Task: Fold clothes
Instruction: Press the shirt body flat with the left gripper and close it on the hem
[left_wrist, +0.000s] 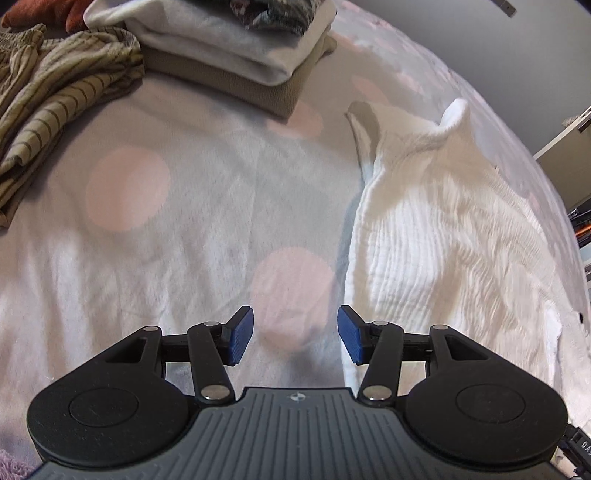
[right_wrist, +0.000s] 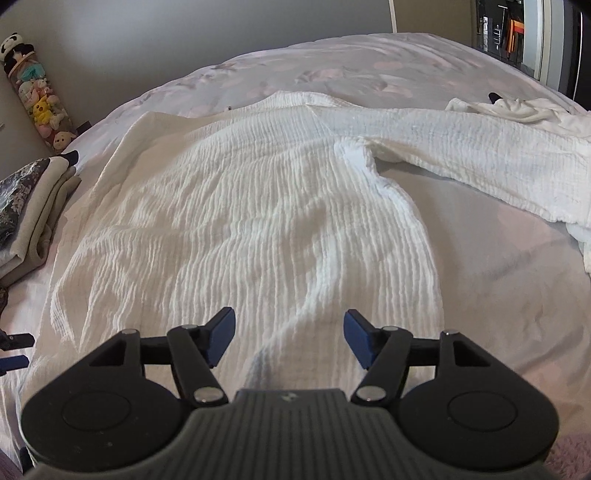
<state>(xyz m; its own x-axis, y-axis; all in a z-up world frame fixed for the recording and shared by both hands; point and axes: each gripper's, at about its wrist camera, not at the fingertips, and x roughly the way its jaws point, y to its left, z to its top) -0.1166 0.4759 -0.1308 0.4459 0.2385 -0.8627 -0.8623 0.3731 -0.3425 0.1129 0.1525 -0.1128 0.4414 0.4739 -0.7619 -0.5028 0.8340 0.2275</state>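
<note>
A white crinkled shirt (right_wrist: 240, 203) lies spread flat on the bed, one sleeve (right_wrist: 461, 147) stretched out to the right. My right gripper (right_wrist: 290, 338) hovers open just over its near part, and a raised fold of the cloth runs between the jaws without touching the blue pads (right_wrist: 221, 334). In the left wrist view the shirt (left_wrist: 443, 240) fills the right side. My left gripper (left_wrist: 295, 338) is open over bare bedspread (left_wrist: 166, 240), just left of the shirt's edge, with nothing between its fingers.
A stack of folded clothes (left_wrist: 240, 55) sits at the far side of the bed, also seen at the left edge as the stack (right_wrist: 26, 206). A striped garment (left_wrist: 55, 103) lies crumpled to its left. Another white cloth (right_wrist: 517, 107) lies far right. Plush toys (right_wrist: 37, 96) stand by the wall.
</note>
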